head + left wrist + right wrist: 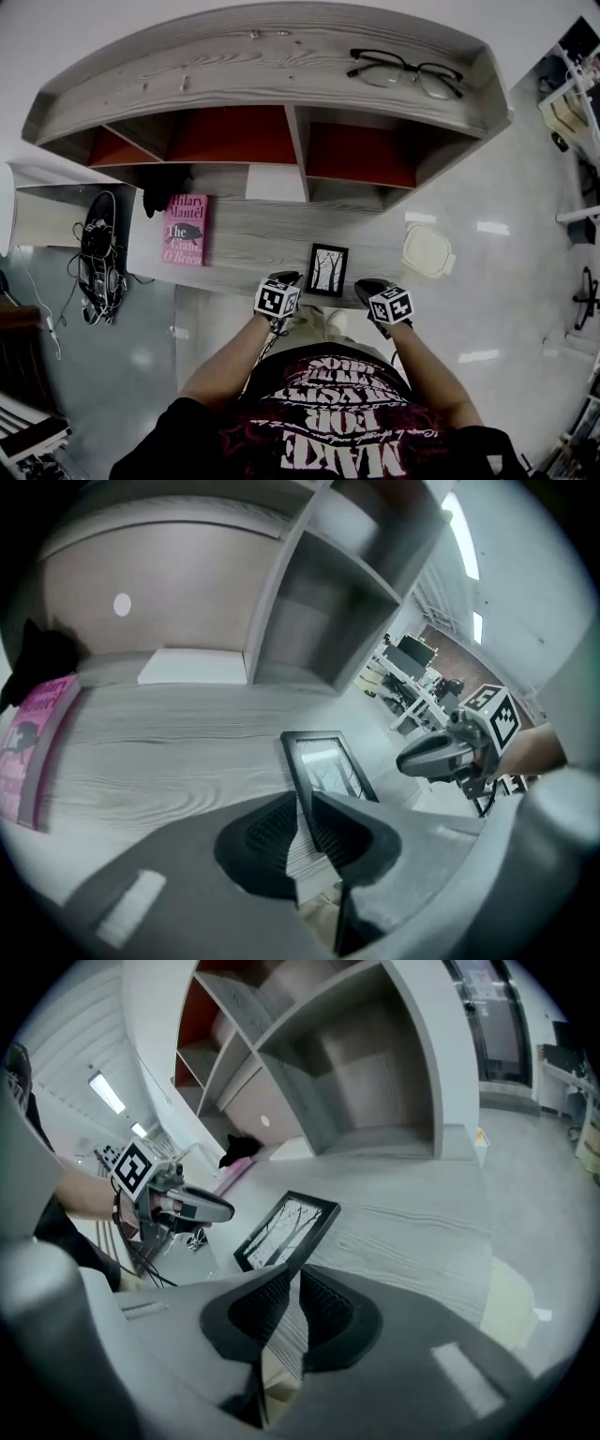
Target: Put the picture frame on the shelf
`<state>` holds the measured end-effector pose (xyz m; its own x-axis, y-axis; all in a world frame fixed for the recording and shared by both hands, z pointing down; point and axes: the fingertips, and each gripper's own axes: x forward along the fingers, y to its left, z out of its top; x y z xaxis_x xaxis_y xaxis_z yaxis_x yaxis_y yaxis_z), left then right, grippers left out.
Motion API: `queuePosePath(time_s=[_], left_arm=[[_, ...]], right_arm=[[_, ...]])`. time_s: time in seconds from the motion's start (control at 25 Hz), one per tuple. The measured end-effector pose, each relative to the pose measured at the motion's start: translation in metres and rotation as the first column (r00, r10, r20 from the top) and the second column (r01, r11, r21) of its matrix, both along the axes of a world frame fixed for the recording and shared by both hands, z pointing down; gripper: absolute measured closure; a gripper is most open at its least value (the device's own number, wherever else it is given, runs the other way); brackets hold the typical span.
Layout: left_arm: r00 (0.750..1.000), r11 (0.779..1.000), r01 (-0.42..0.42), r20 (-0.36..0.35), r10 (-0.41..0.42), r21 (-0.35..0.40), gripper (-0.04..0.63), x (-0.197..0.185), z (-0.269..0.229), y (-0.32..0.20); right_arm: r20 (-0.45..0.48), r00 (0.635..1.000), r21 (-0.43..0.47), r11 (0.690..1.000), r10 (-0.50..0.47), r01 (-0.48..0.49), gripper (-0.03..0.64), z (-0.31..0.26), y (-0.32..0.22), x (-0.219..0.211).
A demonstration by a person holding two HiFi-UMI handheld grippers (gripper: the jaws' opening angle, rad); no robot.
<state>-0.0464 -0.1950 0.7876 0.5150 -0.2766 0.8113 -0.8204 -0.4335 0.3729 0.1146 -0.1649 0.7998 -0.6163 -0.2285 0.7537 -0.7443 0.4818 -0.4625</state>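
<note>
Shelving (281, 56) of grey wood grain fills most of what you look down on. It has open compartments with red backs in the upper row and grey ones beneath. In the lower row, the left compartment holds a black object (166, 187) that is too dark to name. The middle one holds a flat white block (277, 184). A pair of black-rimmed glasses (405, 73) lies on the top board, toward its right end.

From the lowest compartments a desk (253, 239) in the same grain runs out toward you. A pink book (185, 230) lies flat on its left part, just in front of the black object. Off the desk's right end sits a cream tub (427, 250) with rounded corners; you cannot see into it. To the left of the desk a tangle of cables (98, 262) lies on a dark surface.

The picture frame (327, 269), black with bare trees in it, lies on the desk near the front edge. It is in no compartment, and it sits between your two grippers, just ahead of them.

Your left gripper (302, 799) has its jaws a narrow gap apart with desk grain showing between the pads. The frame's near corner sits right at the tips, but whether it touches them cannot be told. Your right gripper (289, 1274) also has its jaws slightly parted and clamped on nothing, with the frame just beyond its tips.
</note>
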Motion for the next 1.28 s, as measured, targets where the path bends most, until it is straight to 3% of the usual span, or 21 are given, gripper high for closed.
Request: queuePosePath(time_s=[0.2, 0.56, 0.72, 0.88, 1.12, 1.2, 1.28], left_arm=[[0.999, 0.997, -0.045, -0.028, 0.044, -0.064, 0.517, 0.014, 0.023, 0.006], [0.998, 0.992, -0.024, -0.066, 0.016, -0.127, 0.456, 0.021, 0.045, 0.010], [0.997, 0.991, -0.003, -0.080, -0.008, -0.132, 0.456, 0.022, 0.044, 0.013], [0.995, 0.989, -0.001, -0.096, -0.013, -0.145, 0.446, 0.029, 0.043, 0.022], [0.999, 0.990, 0.008, -0.051, -0.015, -0.141, 0.483, 0.034, 0.048, 0.028], [0.999, 0.990, 0.021, -0.037, -0.026, -0.142, 0.483, 0.035, 0.049, 0.029], [0.999, 0.992, 0.016, -0.029, -0.020, -0.124, 0.483, 0.037, 0.043, 0.028]], right_arm=[[0.027, 0.999, -0.068, 0.997, -0.035, 0.037, 0.504, 0.022, 0.010, -0.018], [0.087, 0.995, -0.171, 0.985, 0.041, -0.025, 0.435, 0.039, 0.015, -0.033], [0.118, 0.986, -0.192, 0.977, 0.117, -0.093, 0.469, 0.040, 0.012, -0.031], [0.138, 0.977, -0.213, 0.968, 0.163, -0.132, 0.433, 0.037, 0.012, -0.034], [0.074, 0.970, -0.236, 0.949, 0.233, -0.210, 0.520, 0.044, 0.009, -0.035], [0.055, 0.969, -0.248, 0.943, 0.243, -0.222, 0.470, 0.042, 0.010, -0.036], [0.009, 0.981, -0.217, 0.958, 0.192, -0.185, 0.470, 0.042, 0.013, -0.036]])
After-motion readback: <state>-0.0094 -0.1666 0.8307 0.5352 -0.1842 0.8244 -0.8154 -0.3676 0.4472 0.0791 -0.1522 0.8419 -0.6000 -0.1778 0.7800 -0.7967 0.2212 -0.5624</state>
